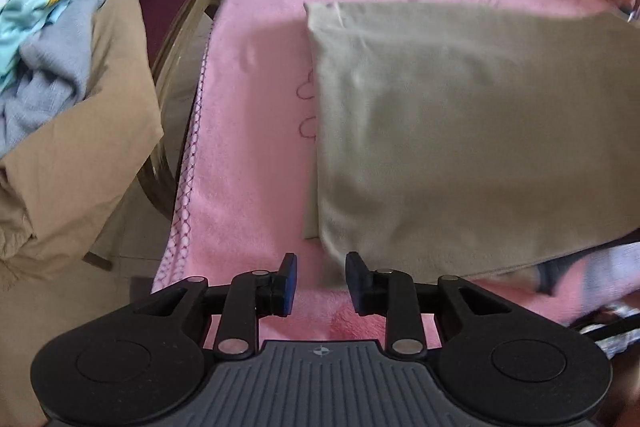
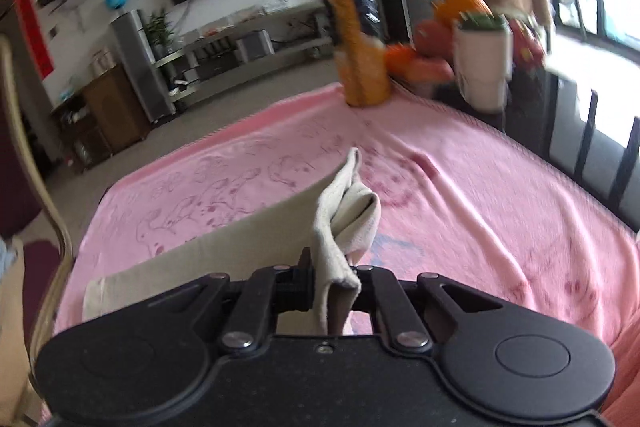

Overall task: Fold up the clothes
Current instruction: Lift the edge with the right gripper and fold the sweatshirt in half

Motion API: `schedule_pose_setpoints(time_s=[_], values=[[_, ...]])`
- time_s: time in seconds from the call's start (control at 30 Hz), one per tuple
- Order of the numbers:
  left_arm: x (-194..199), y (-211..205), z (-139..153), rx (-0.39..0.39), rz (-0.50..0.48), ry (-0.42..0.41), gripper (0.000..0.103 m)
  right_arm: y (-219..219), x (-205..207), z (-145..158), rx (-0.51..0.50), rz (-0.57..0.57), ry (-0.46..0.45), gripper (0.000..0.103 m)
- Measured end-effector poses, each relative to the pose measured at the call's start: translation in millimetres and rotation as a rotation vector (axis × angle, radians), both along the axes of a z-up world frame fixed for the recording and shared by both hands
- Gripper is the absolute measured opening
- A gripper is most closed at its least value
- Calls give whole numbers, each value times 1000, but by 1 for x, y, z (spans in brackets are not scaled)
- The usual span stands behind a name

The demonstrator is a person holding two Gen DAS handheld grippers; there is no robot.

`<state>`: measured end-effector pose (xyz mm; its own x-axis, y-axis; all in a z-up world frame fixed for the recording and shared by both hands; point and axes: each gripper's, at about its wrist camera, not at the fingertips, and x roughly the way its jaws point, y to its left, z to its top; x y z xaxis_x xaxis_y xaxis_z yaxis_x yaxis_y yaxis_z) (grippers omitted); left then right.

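Observation:
A grey-beige garment lies folded flat on the pink blanket that covers the table. My left gripper is open and empty, just in front of the garment's near left corner. My right gripper is shut on a bunched edge of the same garment and holds it lifted above the blanket. The rest of the cloth trails down to the left in the right wrist view.
A chair left of the table holds a pile of tan, blue and mint clothes. An orange bottle, fruit and a white cup stand at the table's far edge.

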<state>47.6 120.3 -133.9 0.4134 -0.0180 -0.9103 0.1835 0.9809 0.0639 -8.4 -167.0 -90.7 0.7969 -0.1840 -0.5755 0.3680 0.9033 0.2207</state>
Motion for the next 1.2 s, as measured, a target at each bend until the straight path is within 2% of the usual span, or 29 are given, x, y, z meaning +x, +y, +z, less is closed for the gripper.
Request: schedule_pose_setpoints(time_s=[0.03,0.13,0.23,0.3,0.37,0.43,0.47,0.73,0.87,1.0,1.2], values=[[-3,5,8,-30,-5,-17,30,10,1,5,-34,32,-13,8],[-14,23,40,-47,-42,-157,33,48,8,16,-138,157,-63,7],[-18,44,65,-94,-25,-271,35,96,14,12,-221,304,-93,6],[-16,61,69,-141,28,-309,36,129,18,8,-276,402,-112,6],[-13,78,67,-209,92,-310,36,159,20,0,-330,509,-122,6],[-6,92,55,-282,159,-249,33,186,21,-15,-385,628,-118,6],[-5,94,53,-289,174,-231,32,198,21,-25,-420,700,-99,5],[-5,86,50,-261,175,-224,34,208,24,-26,-352,717,-48,4],[-4,91,51,-270,187,-235,34,213,25,-25,-315,720,-24,4],[-5,98,52,-297,219,-240,34,219,12,-4,-327,763,-134,4],[-6,107,53,-327,259,-239,34,231,-2,-12,-354,858,-165,4]])
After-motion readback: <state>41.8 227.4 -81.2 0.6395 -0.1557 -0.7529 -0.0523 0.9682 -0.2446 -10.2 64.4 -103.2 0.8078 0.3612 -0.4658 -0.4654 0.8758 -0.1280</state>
